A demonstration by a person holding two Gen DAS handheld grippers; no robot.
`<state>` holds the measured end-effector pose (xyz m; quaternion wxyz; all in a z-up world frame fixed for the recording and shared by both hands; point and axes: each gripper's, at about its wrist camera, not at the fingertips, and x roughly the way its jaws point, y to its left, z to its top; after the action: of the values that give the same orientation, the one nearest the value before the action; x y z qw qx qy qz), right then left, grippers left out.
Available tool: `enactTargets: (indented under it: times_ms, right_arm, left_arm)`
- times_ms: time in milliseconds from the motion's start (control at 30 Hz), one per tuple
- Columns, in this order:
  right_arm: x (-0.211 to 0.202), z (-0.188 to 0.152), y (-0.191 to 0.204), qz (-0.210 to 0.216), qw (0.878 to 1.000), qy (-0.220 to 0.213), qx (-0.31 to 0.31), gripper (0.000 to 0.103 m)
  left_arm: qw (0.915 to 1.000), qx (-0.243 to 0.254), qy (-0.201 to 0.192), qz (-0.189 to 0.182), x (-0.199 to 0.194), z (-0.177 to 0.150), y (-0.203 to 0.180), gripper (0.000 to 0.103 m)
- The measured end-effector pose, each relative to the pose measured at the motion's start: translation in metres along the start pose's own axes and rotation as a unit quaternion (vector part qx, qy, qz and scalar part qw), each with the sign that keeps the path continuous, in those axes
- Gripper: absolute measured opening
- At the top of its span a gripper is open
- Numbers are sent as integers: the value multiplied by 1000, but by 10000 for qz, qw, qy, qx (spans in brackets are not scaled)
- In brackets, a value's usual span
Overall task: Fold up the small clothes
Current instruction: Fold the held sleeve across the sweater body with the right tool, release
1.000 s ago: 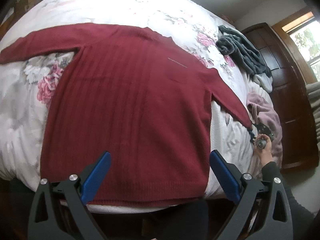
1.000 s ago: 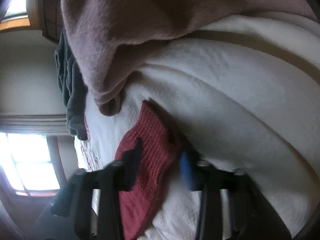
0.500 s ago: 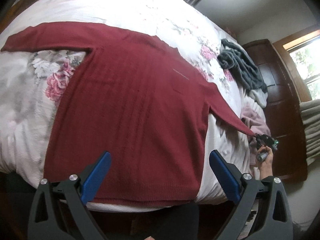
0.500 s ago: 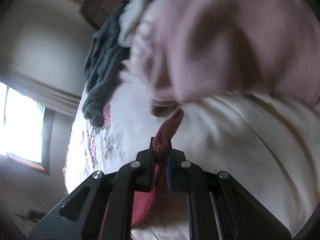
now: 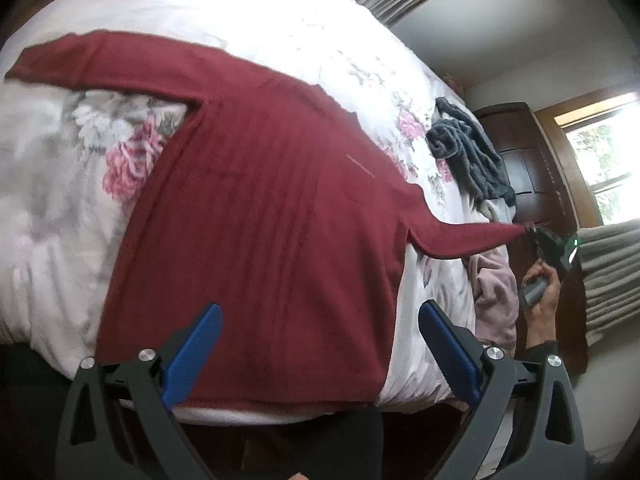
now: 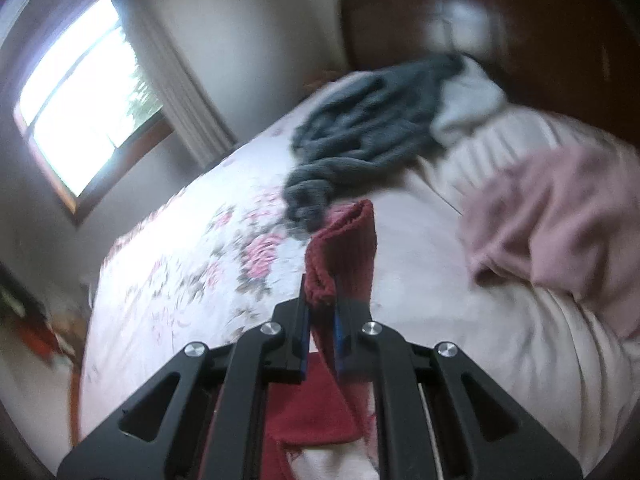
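Item: red sweater (image 5: 260, 216), laid flat on the bed (image 5: 280, 20), hem at the near edge, body spread, far sleeve out straight to the left.
R tool (image 6: 322, 312): pinched narrow on the cuff of the right sleeve (image 5: 472, 236); I had that sleeve lifted clear of the bed, pulled taut, long axis running out from the shoulder toward the bed's right side. Person's hand (image 5: 542, 292) gripped the handle below the cuff, off the bed's right edge.
L tool (image 5: 320, 344): spread wide, holding nothing, hovering over the hem, w/ the body directly ahead of it.
Judgement: R nearer the sleeve; coming fold prob. carries the cuff leftward across the body.
Other: grey garment (image 5: 468, 152), pink garment (image 5: 496, 296) at right, well apart from the fold area.
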<state>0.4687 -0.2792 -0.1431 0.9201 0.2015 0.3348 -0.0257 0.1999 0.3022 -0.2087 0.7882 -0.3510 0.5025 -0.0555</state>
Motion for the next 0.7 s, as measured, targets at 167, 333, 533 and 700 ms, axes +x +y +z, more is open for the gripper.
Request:
enactTargets:
  times_ms: [167,333,533,700]
  right_arm:
    - [17,-21,76,-34,9956,36,-932,8]
    - [28,-55,144,97,9881,113,-1529,8]
    - [58,-111,221,267,9741,327,-2219,8]
    - [98,-176,270,295,9587,760,-2723,8]
  left_arm:
    - [9988,370,-305,49,-5,10,-4,99]
    - [9964,510,-664,160,-5,24,0,99]
    - [9940,808,-348,646,6,43,3,99]
    - [9992,387,78,76,22,66,20,99]
